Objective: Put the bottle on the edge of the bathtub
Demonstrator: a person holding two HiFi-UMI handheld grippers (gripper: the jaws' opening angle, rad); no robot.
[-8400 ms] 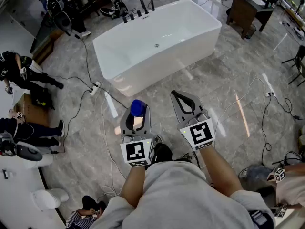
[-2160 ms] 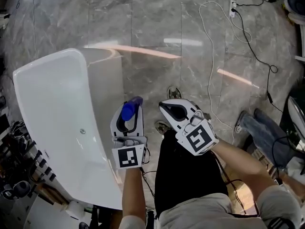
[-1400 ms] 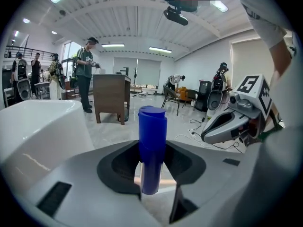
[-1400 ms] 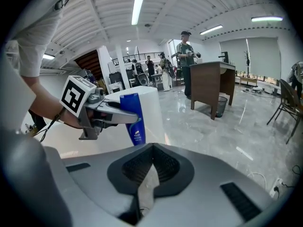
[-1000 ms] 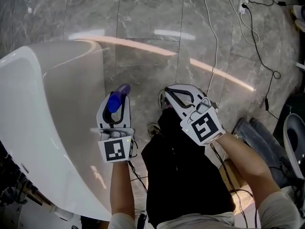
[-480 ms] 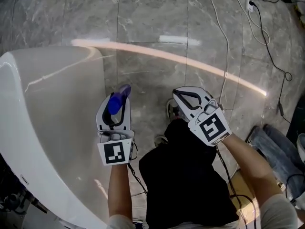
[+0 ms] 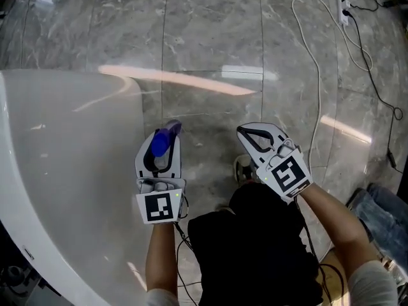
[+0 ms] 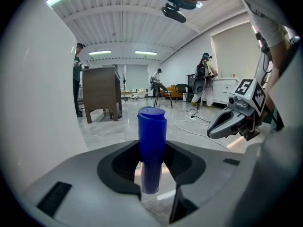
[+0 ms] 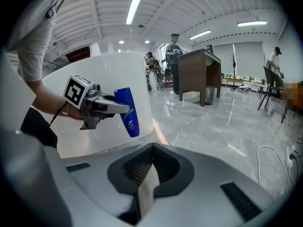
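Note:
A blue bottle is clamped upright between the jaws of my left gripper, cap end up. In the left gripper view the blue bottle fills the middle, with the jaws pressed on its sides. The white bathtub curves along the left of the head view; its outer wall lies just left of the left gripper. My right gripper hovers over the floor to the right, jaws together and empty. The right gripper view shows the bottle held in front of the tub wall.
Grey marble floor spreads ahead. A white cable runs to a power strip at the upper right. A brown desk and several people stand far off in the room.
The view has swung so the tub fills more of the left side. Both grippers sit slightly lower and further right, the bottle still held in the left one.

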